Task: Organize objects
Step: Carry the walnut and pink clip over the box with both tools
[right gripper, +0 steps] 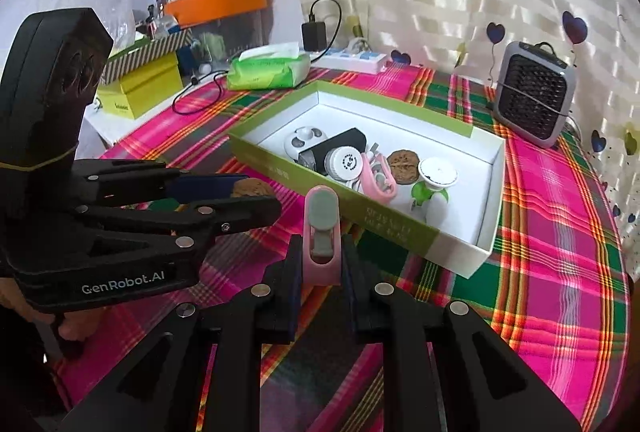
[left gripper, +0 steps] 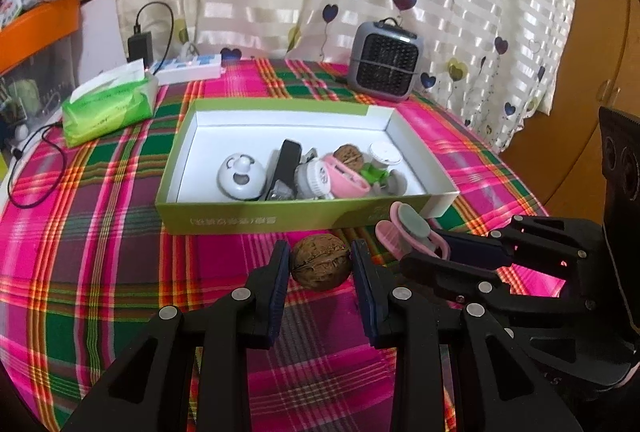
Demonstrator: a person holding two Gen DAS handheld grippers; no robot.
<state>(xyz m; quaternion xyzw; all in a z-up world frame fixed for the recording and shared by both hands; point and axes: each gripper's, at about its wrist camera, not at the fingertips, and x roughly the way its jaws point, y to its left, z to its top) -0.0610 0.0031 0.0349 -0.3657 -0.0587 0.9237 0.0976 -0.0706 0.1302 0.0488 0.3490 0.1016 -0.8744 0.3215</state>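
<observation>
A green box (left gripper: 256,220) with a white inside stands mid-table and holds several small items, among them a walnut (left gripper: 348,155), a pink clip and a white round case (left gripper: 241,177). My left gripper (left gripper: 320,260) is shut on a brown walnut (left gripper: 320,266) just in front of the box's near wall. My right gripper (right gripper: 321,260) is shut on a pink and grey clip (right gripper: 322,228), held upright in front of the box (right gripper: 400,228). The clip also shows in the left wrist view (left gripper: 408,230), and the left-held walnut shows in the right wrist view (right gripper: 252,188).
A plaid cloth (left gripper: 100,252) covers the table. A green tissue pack (left gripper: 108,104), a power strip (left gripper: 188,66) and a charger stand at the back left. A small grey heater (left gripper: 386,62) stands at the back right by the curtain. Cables trail at the left edge.
</observation>
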